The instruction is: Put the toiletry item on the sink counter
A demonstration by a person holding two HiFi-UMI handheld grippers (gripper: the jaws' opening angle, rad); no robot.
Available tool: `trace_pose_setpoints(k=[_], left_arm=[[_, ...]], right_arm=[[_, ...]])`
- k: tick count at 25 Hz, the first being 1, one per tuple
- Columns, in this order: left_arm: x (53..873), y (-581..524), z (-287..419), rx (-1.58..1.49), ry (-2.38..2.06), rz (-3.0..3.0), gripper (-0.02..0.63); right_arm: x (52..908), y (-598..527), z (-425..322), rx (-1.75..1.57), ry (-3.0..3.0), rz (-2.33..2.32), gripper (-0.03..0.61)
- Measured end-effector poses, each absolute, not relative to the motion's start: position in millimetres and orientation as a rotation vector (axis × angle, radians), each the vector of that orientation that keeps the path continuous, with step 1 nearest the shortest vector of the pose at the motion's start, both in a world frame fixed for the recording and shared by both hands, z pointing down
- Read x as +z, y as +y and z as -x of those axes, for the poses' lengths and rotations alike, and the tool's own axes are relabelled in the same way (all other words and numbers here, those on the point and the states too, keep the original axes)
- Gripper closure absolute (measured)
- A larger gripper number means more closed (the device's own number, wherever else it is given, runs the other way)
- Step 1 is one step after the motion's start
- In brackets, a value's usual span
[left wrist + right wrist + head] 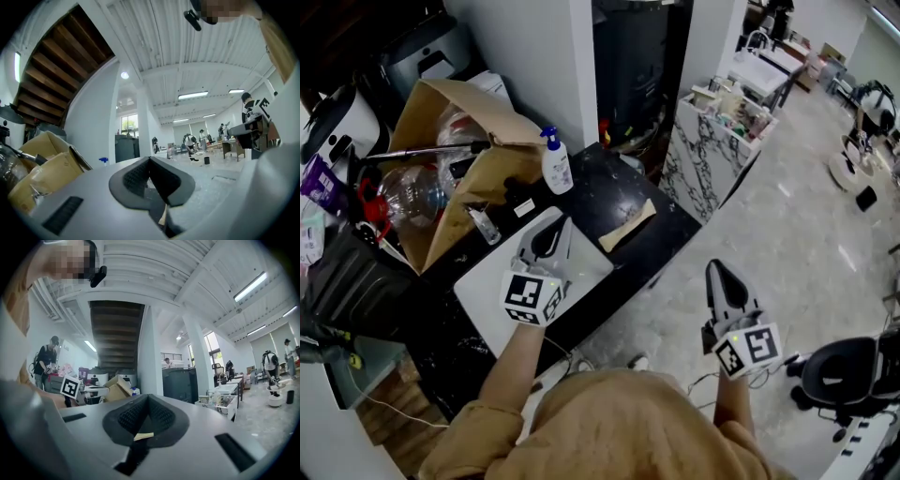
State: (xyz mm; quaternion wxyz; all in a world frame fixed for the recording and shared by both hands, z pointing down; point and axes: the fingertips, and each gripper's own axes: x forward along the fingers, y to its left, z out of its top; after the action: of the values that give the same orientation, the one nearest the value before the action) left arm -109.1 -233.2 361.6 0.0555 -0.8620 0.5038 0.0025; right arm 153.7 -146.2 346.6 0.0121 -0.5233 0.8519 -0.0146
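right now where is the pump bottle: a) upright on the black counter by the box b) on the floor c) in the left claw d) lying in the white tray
a: the bottle stands upright on the black counter, just right of the box.

The head camera looks steeply down from above the person [609,422], over the counter [623,199]. Each gripper camera sits close behind its own jaws and looks forward, a little upward, into the room. All three views share the box [455,155] and bottle [556,164], far left.
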Motion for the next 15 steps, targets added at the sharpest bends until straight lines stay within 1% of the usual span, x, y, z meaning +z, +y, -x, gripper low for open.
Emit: trace_pose_setpoints(k=[7,12,15], left_arm=[[325,-198,127,0.169,1.535,2.589,0.611],[317,-169,134,0.177,1.511,2.577,0.611],[309,-151,150,0.268,1.574,2.557,0.611]], right_arm=[[342,-146,-178,-0.058,2.613,1.692,0.574],[336,-142,-194,-0.054,2.551,1.741,0.574],[331,-132,-203,-0.041,2.517,1.773,0.574]])
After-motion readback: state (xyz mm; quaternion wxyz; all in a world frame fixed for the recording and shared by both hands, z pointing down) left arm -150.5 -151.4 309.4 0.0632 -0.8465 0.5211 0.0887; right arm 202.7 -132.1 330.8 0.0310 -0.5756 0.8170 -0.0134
